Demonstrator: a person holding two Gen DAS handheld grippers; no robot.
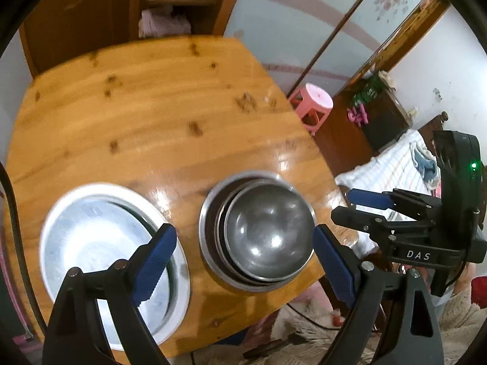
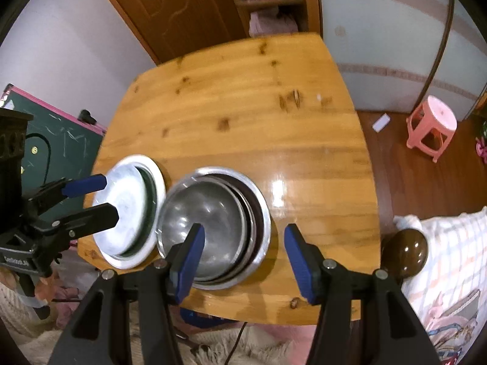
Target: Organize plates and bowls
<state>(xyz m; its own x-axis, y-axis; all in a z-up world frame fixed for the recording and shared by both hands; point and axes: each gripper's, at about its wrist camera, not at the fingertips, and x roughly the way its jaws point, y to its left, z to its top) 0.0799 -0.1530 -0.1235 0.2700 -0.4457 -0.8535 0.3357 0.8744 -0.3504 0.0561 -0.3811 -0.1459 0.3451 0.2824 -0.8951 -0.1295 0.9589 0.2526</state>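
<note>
Near the front edge of a wooden table [image 1: 152, 121] sits a stack of nested steel bowls [image 1: 264, 231], with a stack of silvery plates [image 1: 91, 237] to its left. My left gripper [image 1: 245, 261] hangs open above the bowls, one blue pad over the plates' rim and the other past the bowls' right side. In the right wrist view the right gripper [image 2: 245, 261] is open too, with its left pad over the top bowl [image 2: 219, 213] and its right pad over bare table [image 2: 243, 121]. Nothing is held. The plates [image 2: 127, 200] lie under the left gripper [image 2: 109, 197].
Off the table's right side a pink plastic stool [image 2: 432, 124] stands on the floor. A bed with a checked blanket [image 2: 441, 243] and a brown round bedpost knob [image 2: 404, 252] sits close at the right. A green chalkboard [image 2: 61, 152] leans at the left.
</note>
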